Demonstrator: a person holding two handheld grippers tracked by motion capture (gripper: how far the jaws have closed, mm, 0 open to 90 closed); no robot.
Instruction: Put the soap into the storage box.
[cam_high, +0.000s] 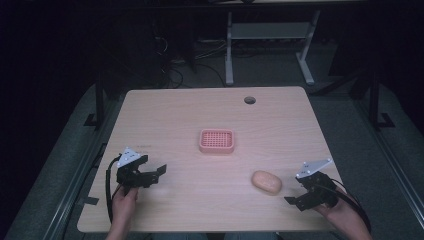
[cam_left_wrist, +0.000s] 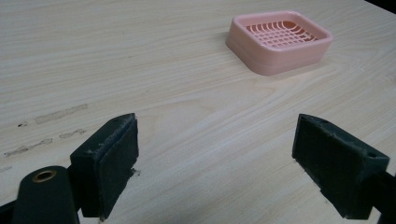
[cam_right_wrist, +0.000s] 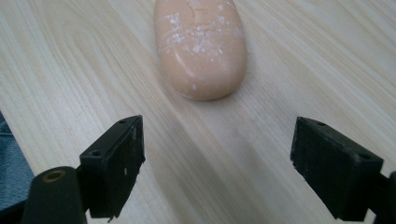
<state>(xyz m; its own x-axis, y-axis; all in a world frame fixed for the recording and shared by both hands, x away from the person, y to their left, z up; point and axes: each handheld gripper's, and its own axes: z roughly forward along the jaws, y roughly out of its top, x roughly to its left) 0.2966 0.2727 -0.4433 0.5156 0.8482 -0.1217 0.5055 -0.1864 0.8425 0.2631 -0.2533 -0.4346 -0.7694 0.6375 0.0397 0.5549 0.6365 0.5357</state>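
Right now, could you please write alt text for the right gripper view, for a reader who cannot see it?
A peach bar of soap lies on a pale wooden table, just ahead of the open right gripper. Its two black jaws stand wide apart, with nothing between them.

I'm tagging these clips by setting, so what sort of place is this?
Probably a lab or workshop, not a bathroom: a bare wooden table with a cable hole, a white desk frame and loose cables on grey floor behind.

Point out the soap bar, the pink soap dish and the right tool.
soap bar (cam_high: 266, 182): high view, middle of its top.
pink soap dish (cam_high: 216, 148): high view, near rim.
right tool (cam_high: 296, 196): high view, between its fingertips.
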